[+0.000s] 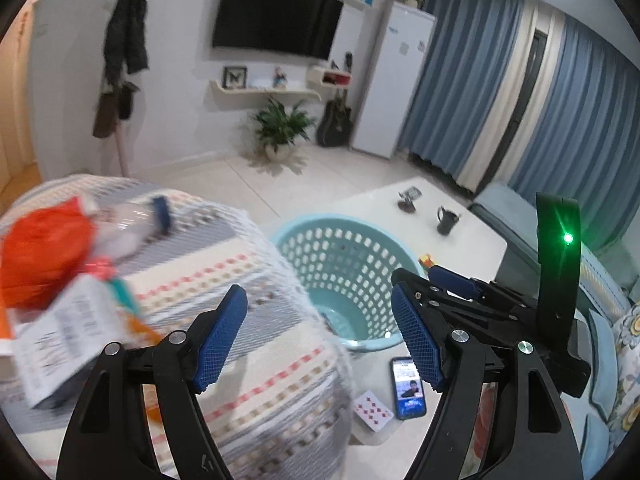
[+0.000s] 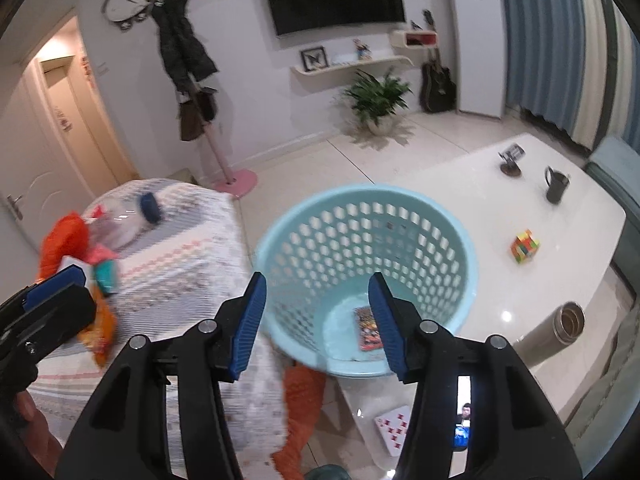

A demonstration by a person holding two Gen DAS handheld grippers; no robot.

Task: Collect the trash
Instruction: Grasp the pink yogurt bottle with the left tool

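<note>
left wrist view: my left gripper (image 1: 318, 338) gapes empty; blurred trash pile (image 1: 60, 276) lies far left, blue basket (image 1: 340, 264) just ahead. right wrist view: my right gripper (image 2: 316, 320) gapes empty above the basket, a wrapper (image 2: 368, 328) inside beneath it.

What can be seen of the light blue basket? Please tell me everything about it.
The light blue basket looks like plastic: round, open at the top, its wall pierced by rows of small holes under a smooth rim. It stands upright on the white table, next to the patterned cloth. A flat colourful packet lies on its bottom. The right tool hangs open above its near rim without touching it.
</note>
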